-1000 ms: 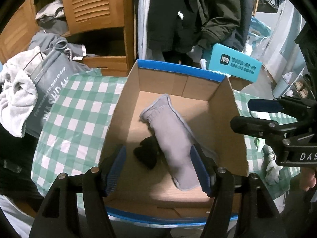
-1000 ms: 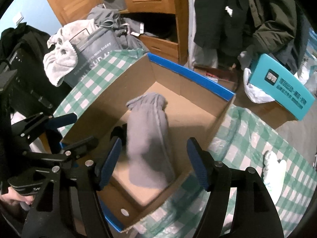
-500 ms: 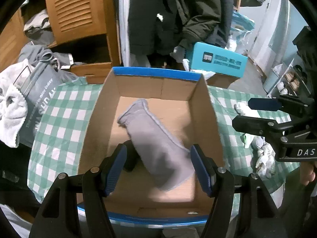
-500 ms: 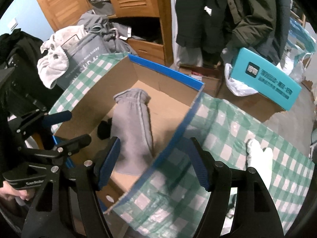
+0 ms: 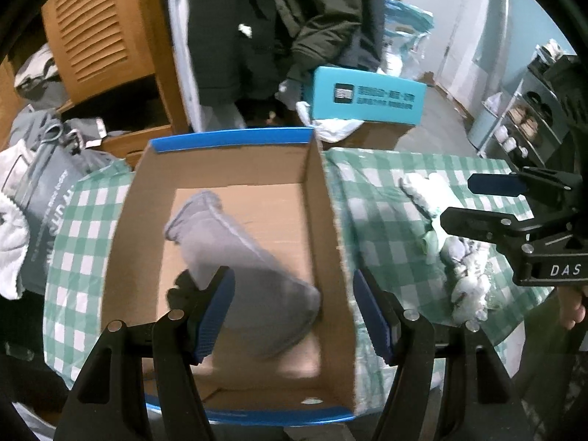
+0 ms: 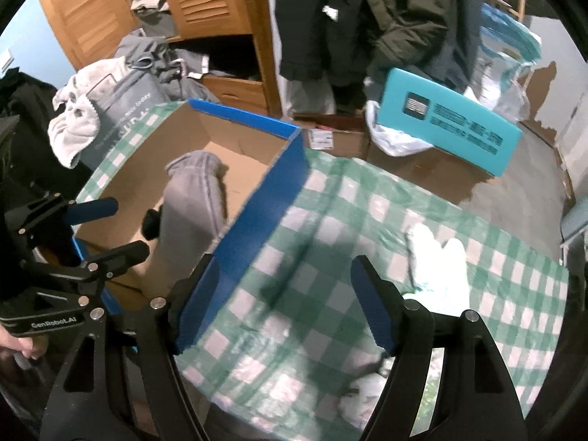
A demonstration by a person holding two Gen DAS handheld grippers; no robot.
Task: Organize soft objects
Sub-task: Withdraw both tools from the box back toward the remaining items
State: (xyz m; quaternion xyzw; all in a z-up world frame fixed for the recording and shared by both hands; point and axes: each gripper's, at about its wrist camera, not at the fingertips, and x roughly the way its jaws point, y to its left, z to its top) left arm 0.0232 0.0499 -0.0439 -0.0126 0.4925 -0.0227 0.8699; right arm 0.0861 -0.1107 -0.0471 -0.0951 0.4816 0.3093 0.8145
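Soft objects lie in two places: a grey sock [image 5: 235,257] rests inside the cardboard box [image 5: 327,228] straight ahead of the left gripper [image 5: 294,308], whose fingers are spread and empty. A white glove [image 6: 441,264] lies on the checked tablecloth [image 6: 330,235] just ahead of the right gripper [image 6: 283,305], likewise spread wide, holding nothing. A small black item [image 5: 180,290] sits beside the sock.
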